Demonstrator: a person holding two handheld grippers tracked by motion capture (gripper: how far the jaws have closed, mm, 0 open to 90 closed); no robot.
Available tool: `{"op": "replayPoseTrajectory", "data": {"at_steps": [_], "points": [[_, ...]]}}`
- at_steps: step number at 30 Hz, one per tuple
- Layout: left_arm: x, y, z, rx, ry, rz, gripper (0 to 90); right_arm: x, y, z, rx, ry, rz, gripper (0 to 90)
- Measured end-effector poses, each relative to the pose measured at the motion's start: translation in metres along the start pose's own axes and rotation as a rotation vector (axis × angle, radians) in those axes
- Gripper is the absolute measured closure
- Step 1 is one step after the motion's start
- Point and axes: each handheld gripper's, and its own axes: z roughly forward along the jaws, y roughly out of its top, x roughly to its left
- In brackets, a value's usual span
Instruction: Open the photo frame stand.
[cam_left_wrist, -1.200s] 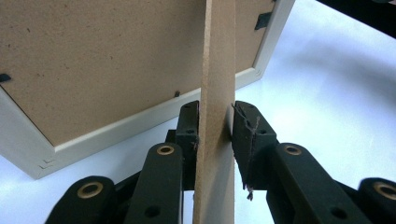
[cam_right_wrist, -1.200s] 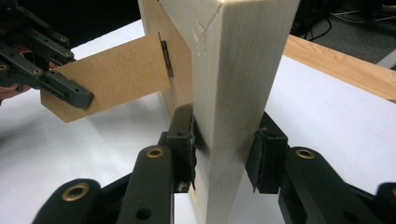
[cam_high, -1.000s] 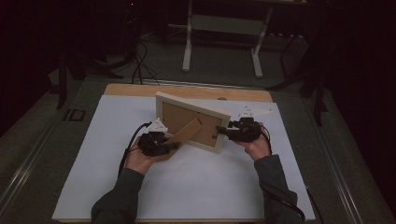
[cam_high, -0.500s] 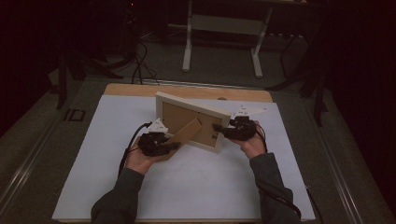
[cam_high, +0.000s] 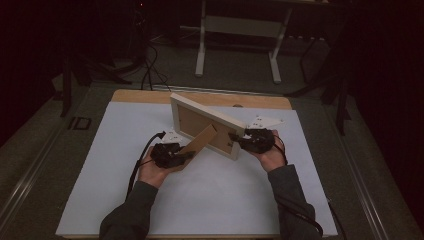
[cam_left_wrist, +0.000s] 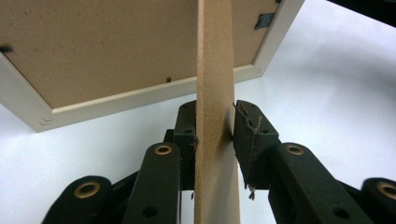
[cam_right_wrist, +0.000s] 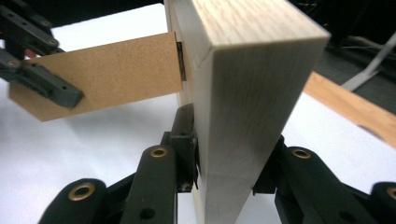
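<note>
A pale wooden picture frame stands on edge on the white sheet, its brown back towards me. Its fibreboard easel leg swings out from the back. My left gripper is shut on that leg, one pad on each face. My right gripper holds the frame's right end. Its jaws have just been closing, and its pads now press on the frame's two faces. In the right gripper view the leg and the left gripper show at the upper left.
The white sheet covers most of a wooden tabletop. Beyond the table's far edge lie a dark floor, cables and the white legs of a stand. Both forearms come in from the bottom edge.
The right gripper's jaws have narrowed onto the frame's right end and the hand has shifted slightly. The left hand and the frame keep their places.
</note>
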Motion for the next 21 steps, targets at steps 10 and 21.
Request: {"op": "replayPoseTrajectory", "data": {"at_steps": [10, 21], "points": [[-0.001, -0.002, 0.003, 0.042, 0.032, 0.031, 66.7, 0.005, -0.002, -0.001, -0.003, -0.009, -0.024, 68.2], [0.007, -0.001, -0.008, -0.011, 0.001, -0.021, 65.4, 0.008, -0.007, 0.0, -0.022, 0.068, 0.015, 65.9]]}}
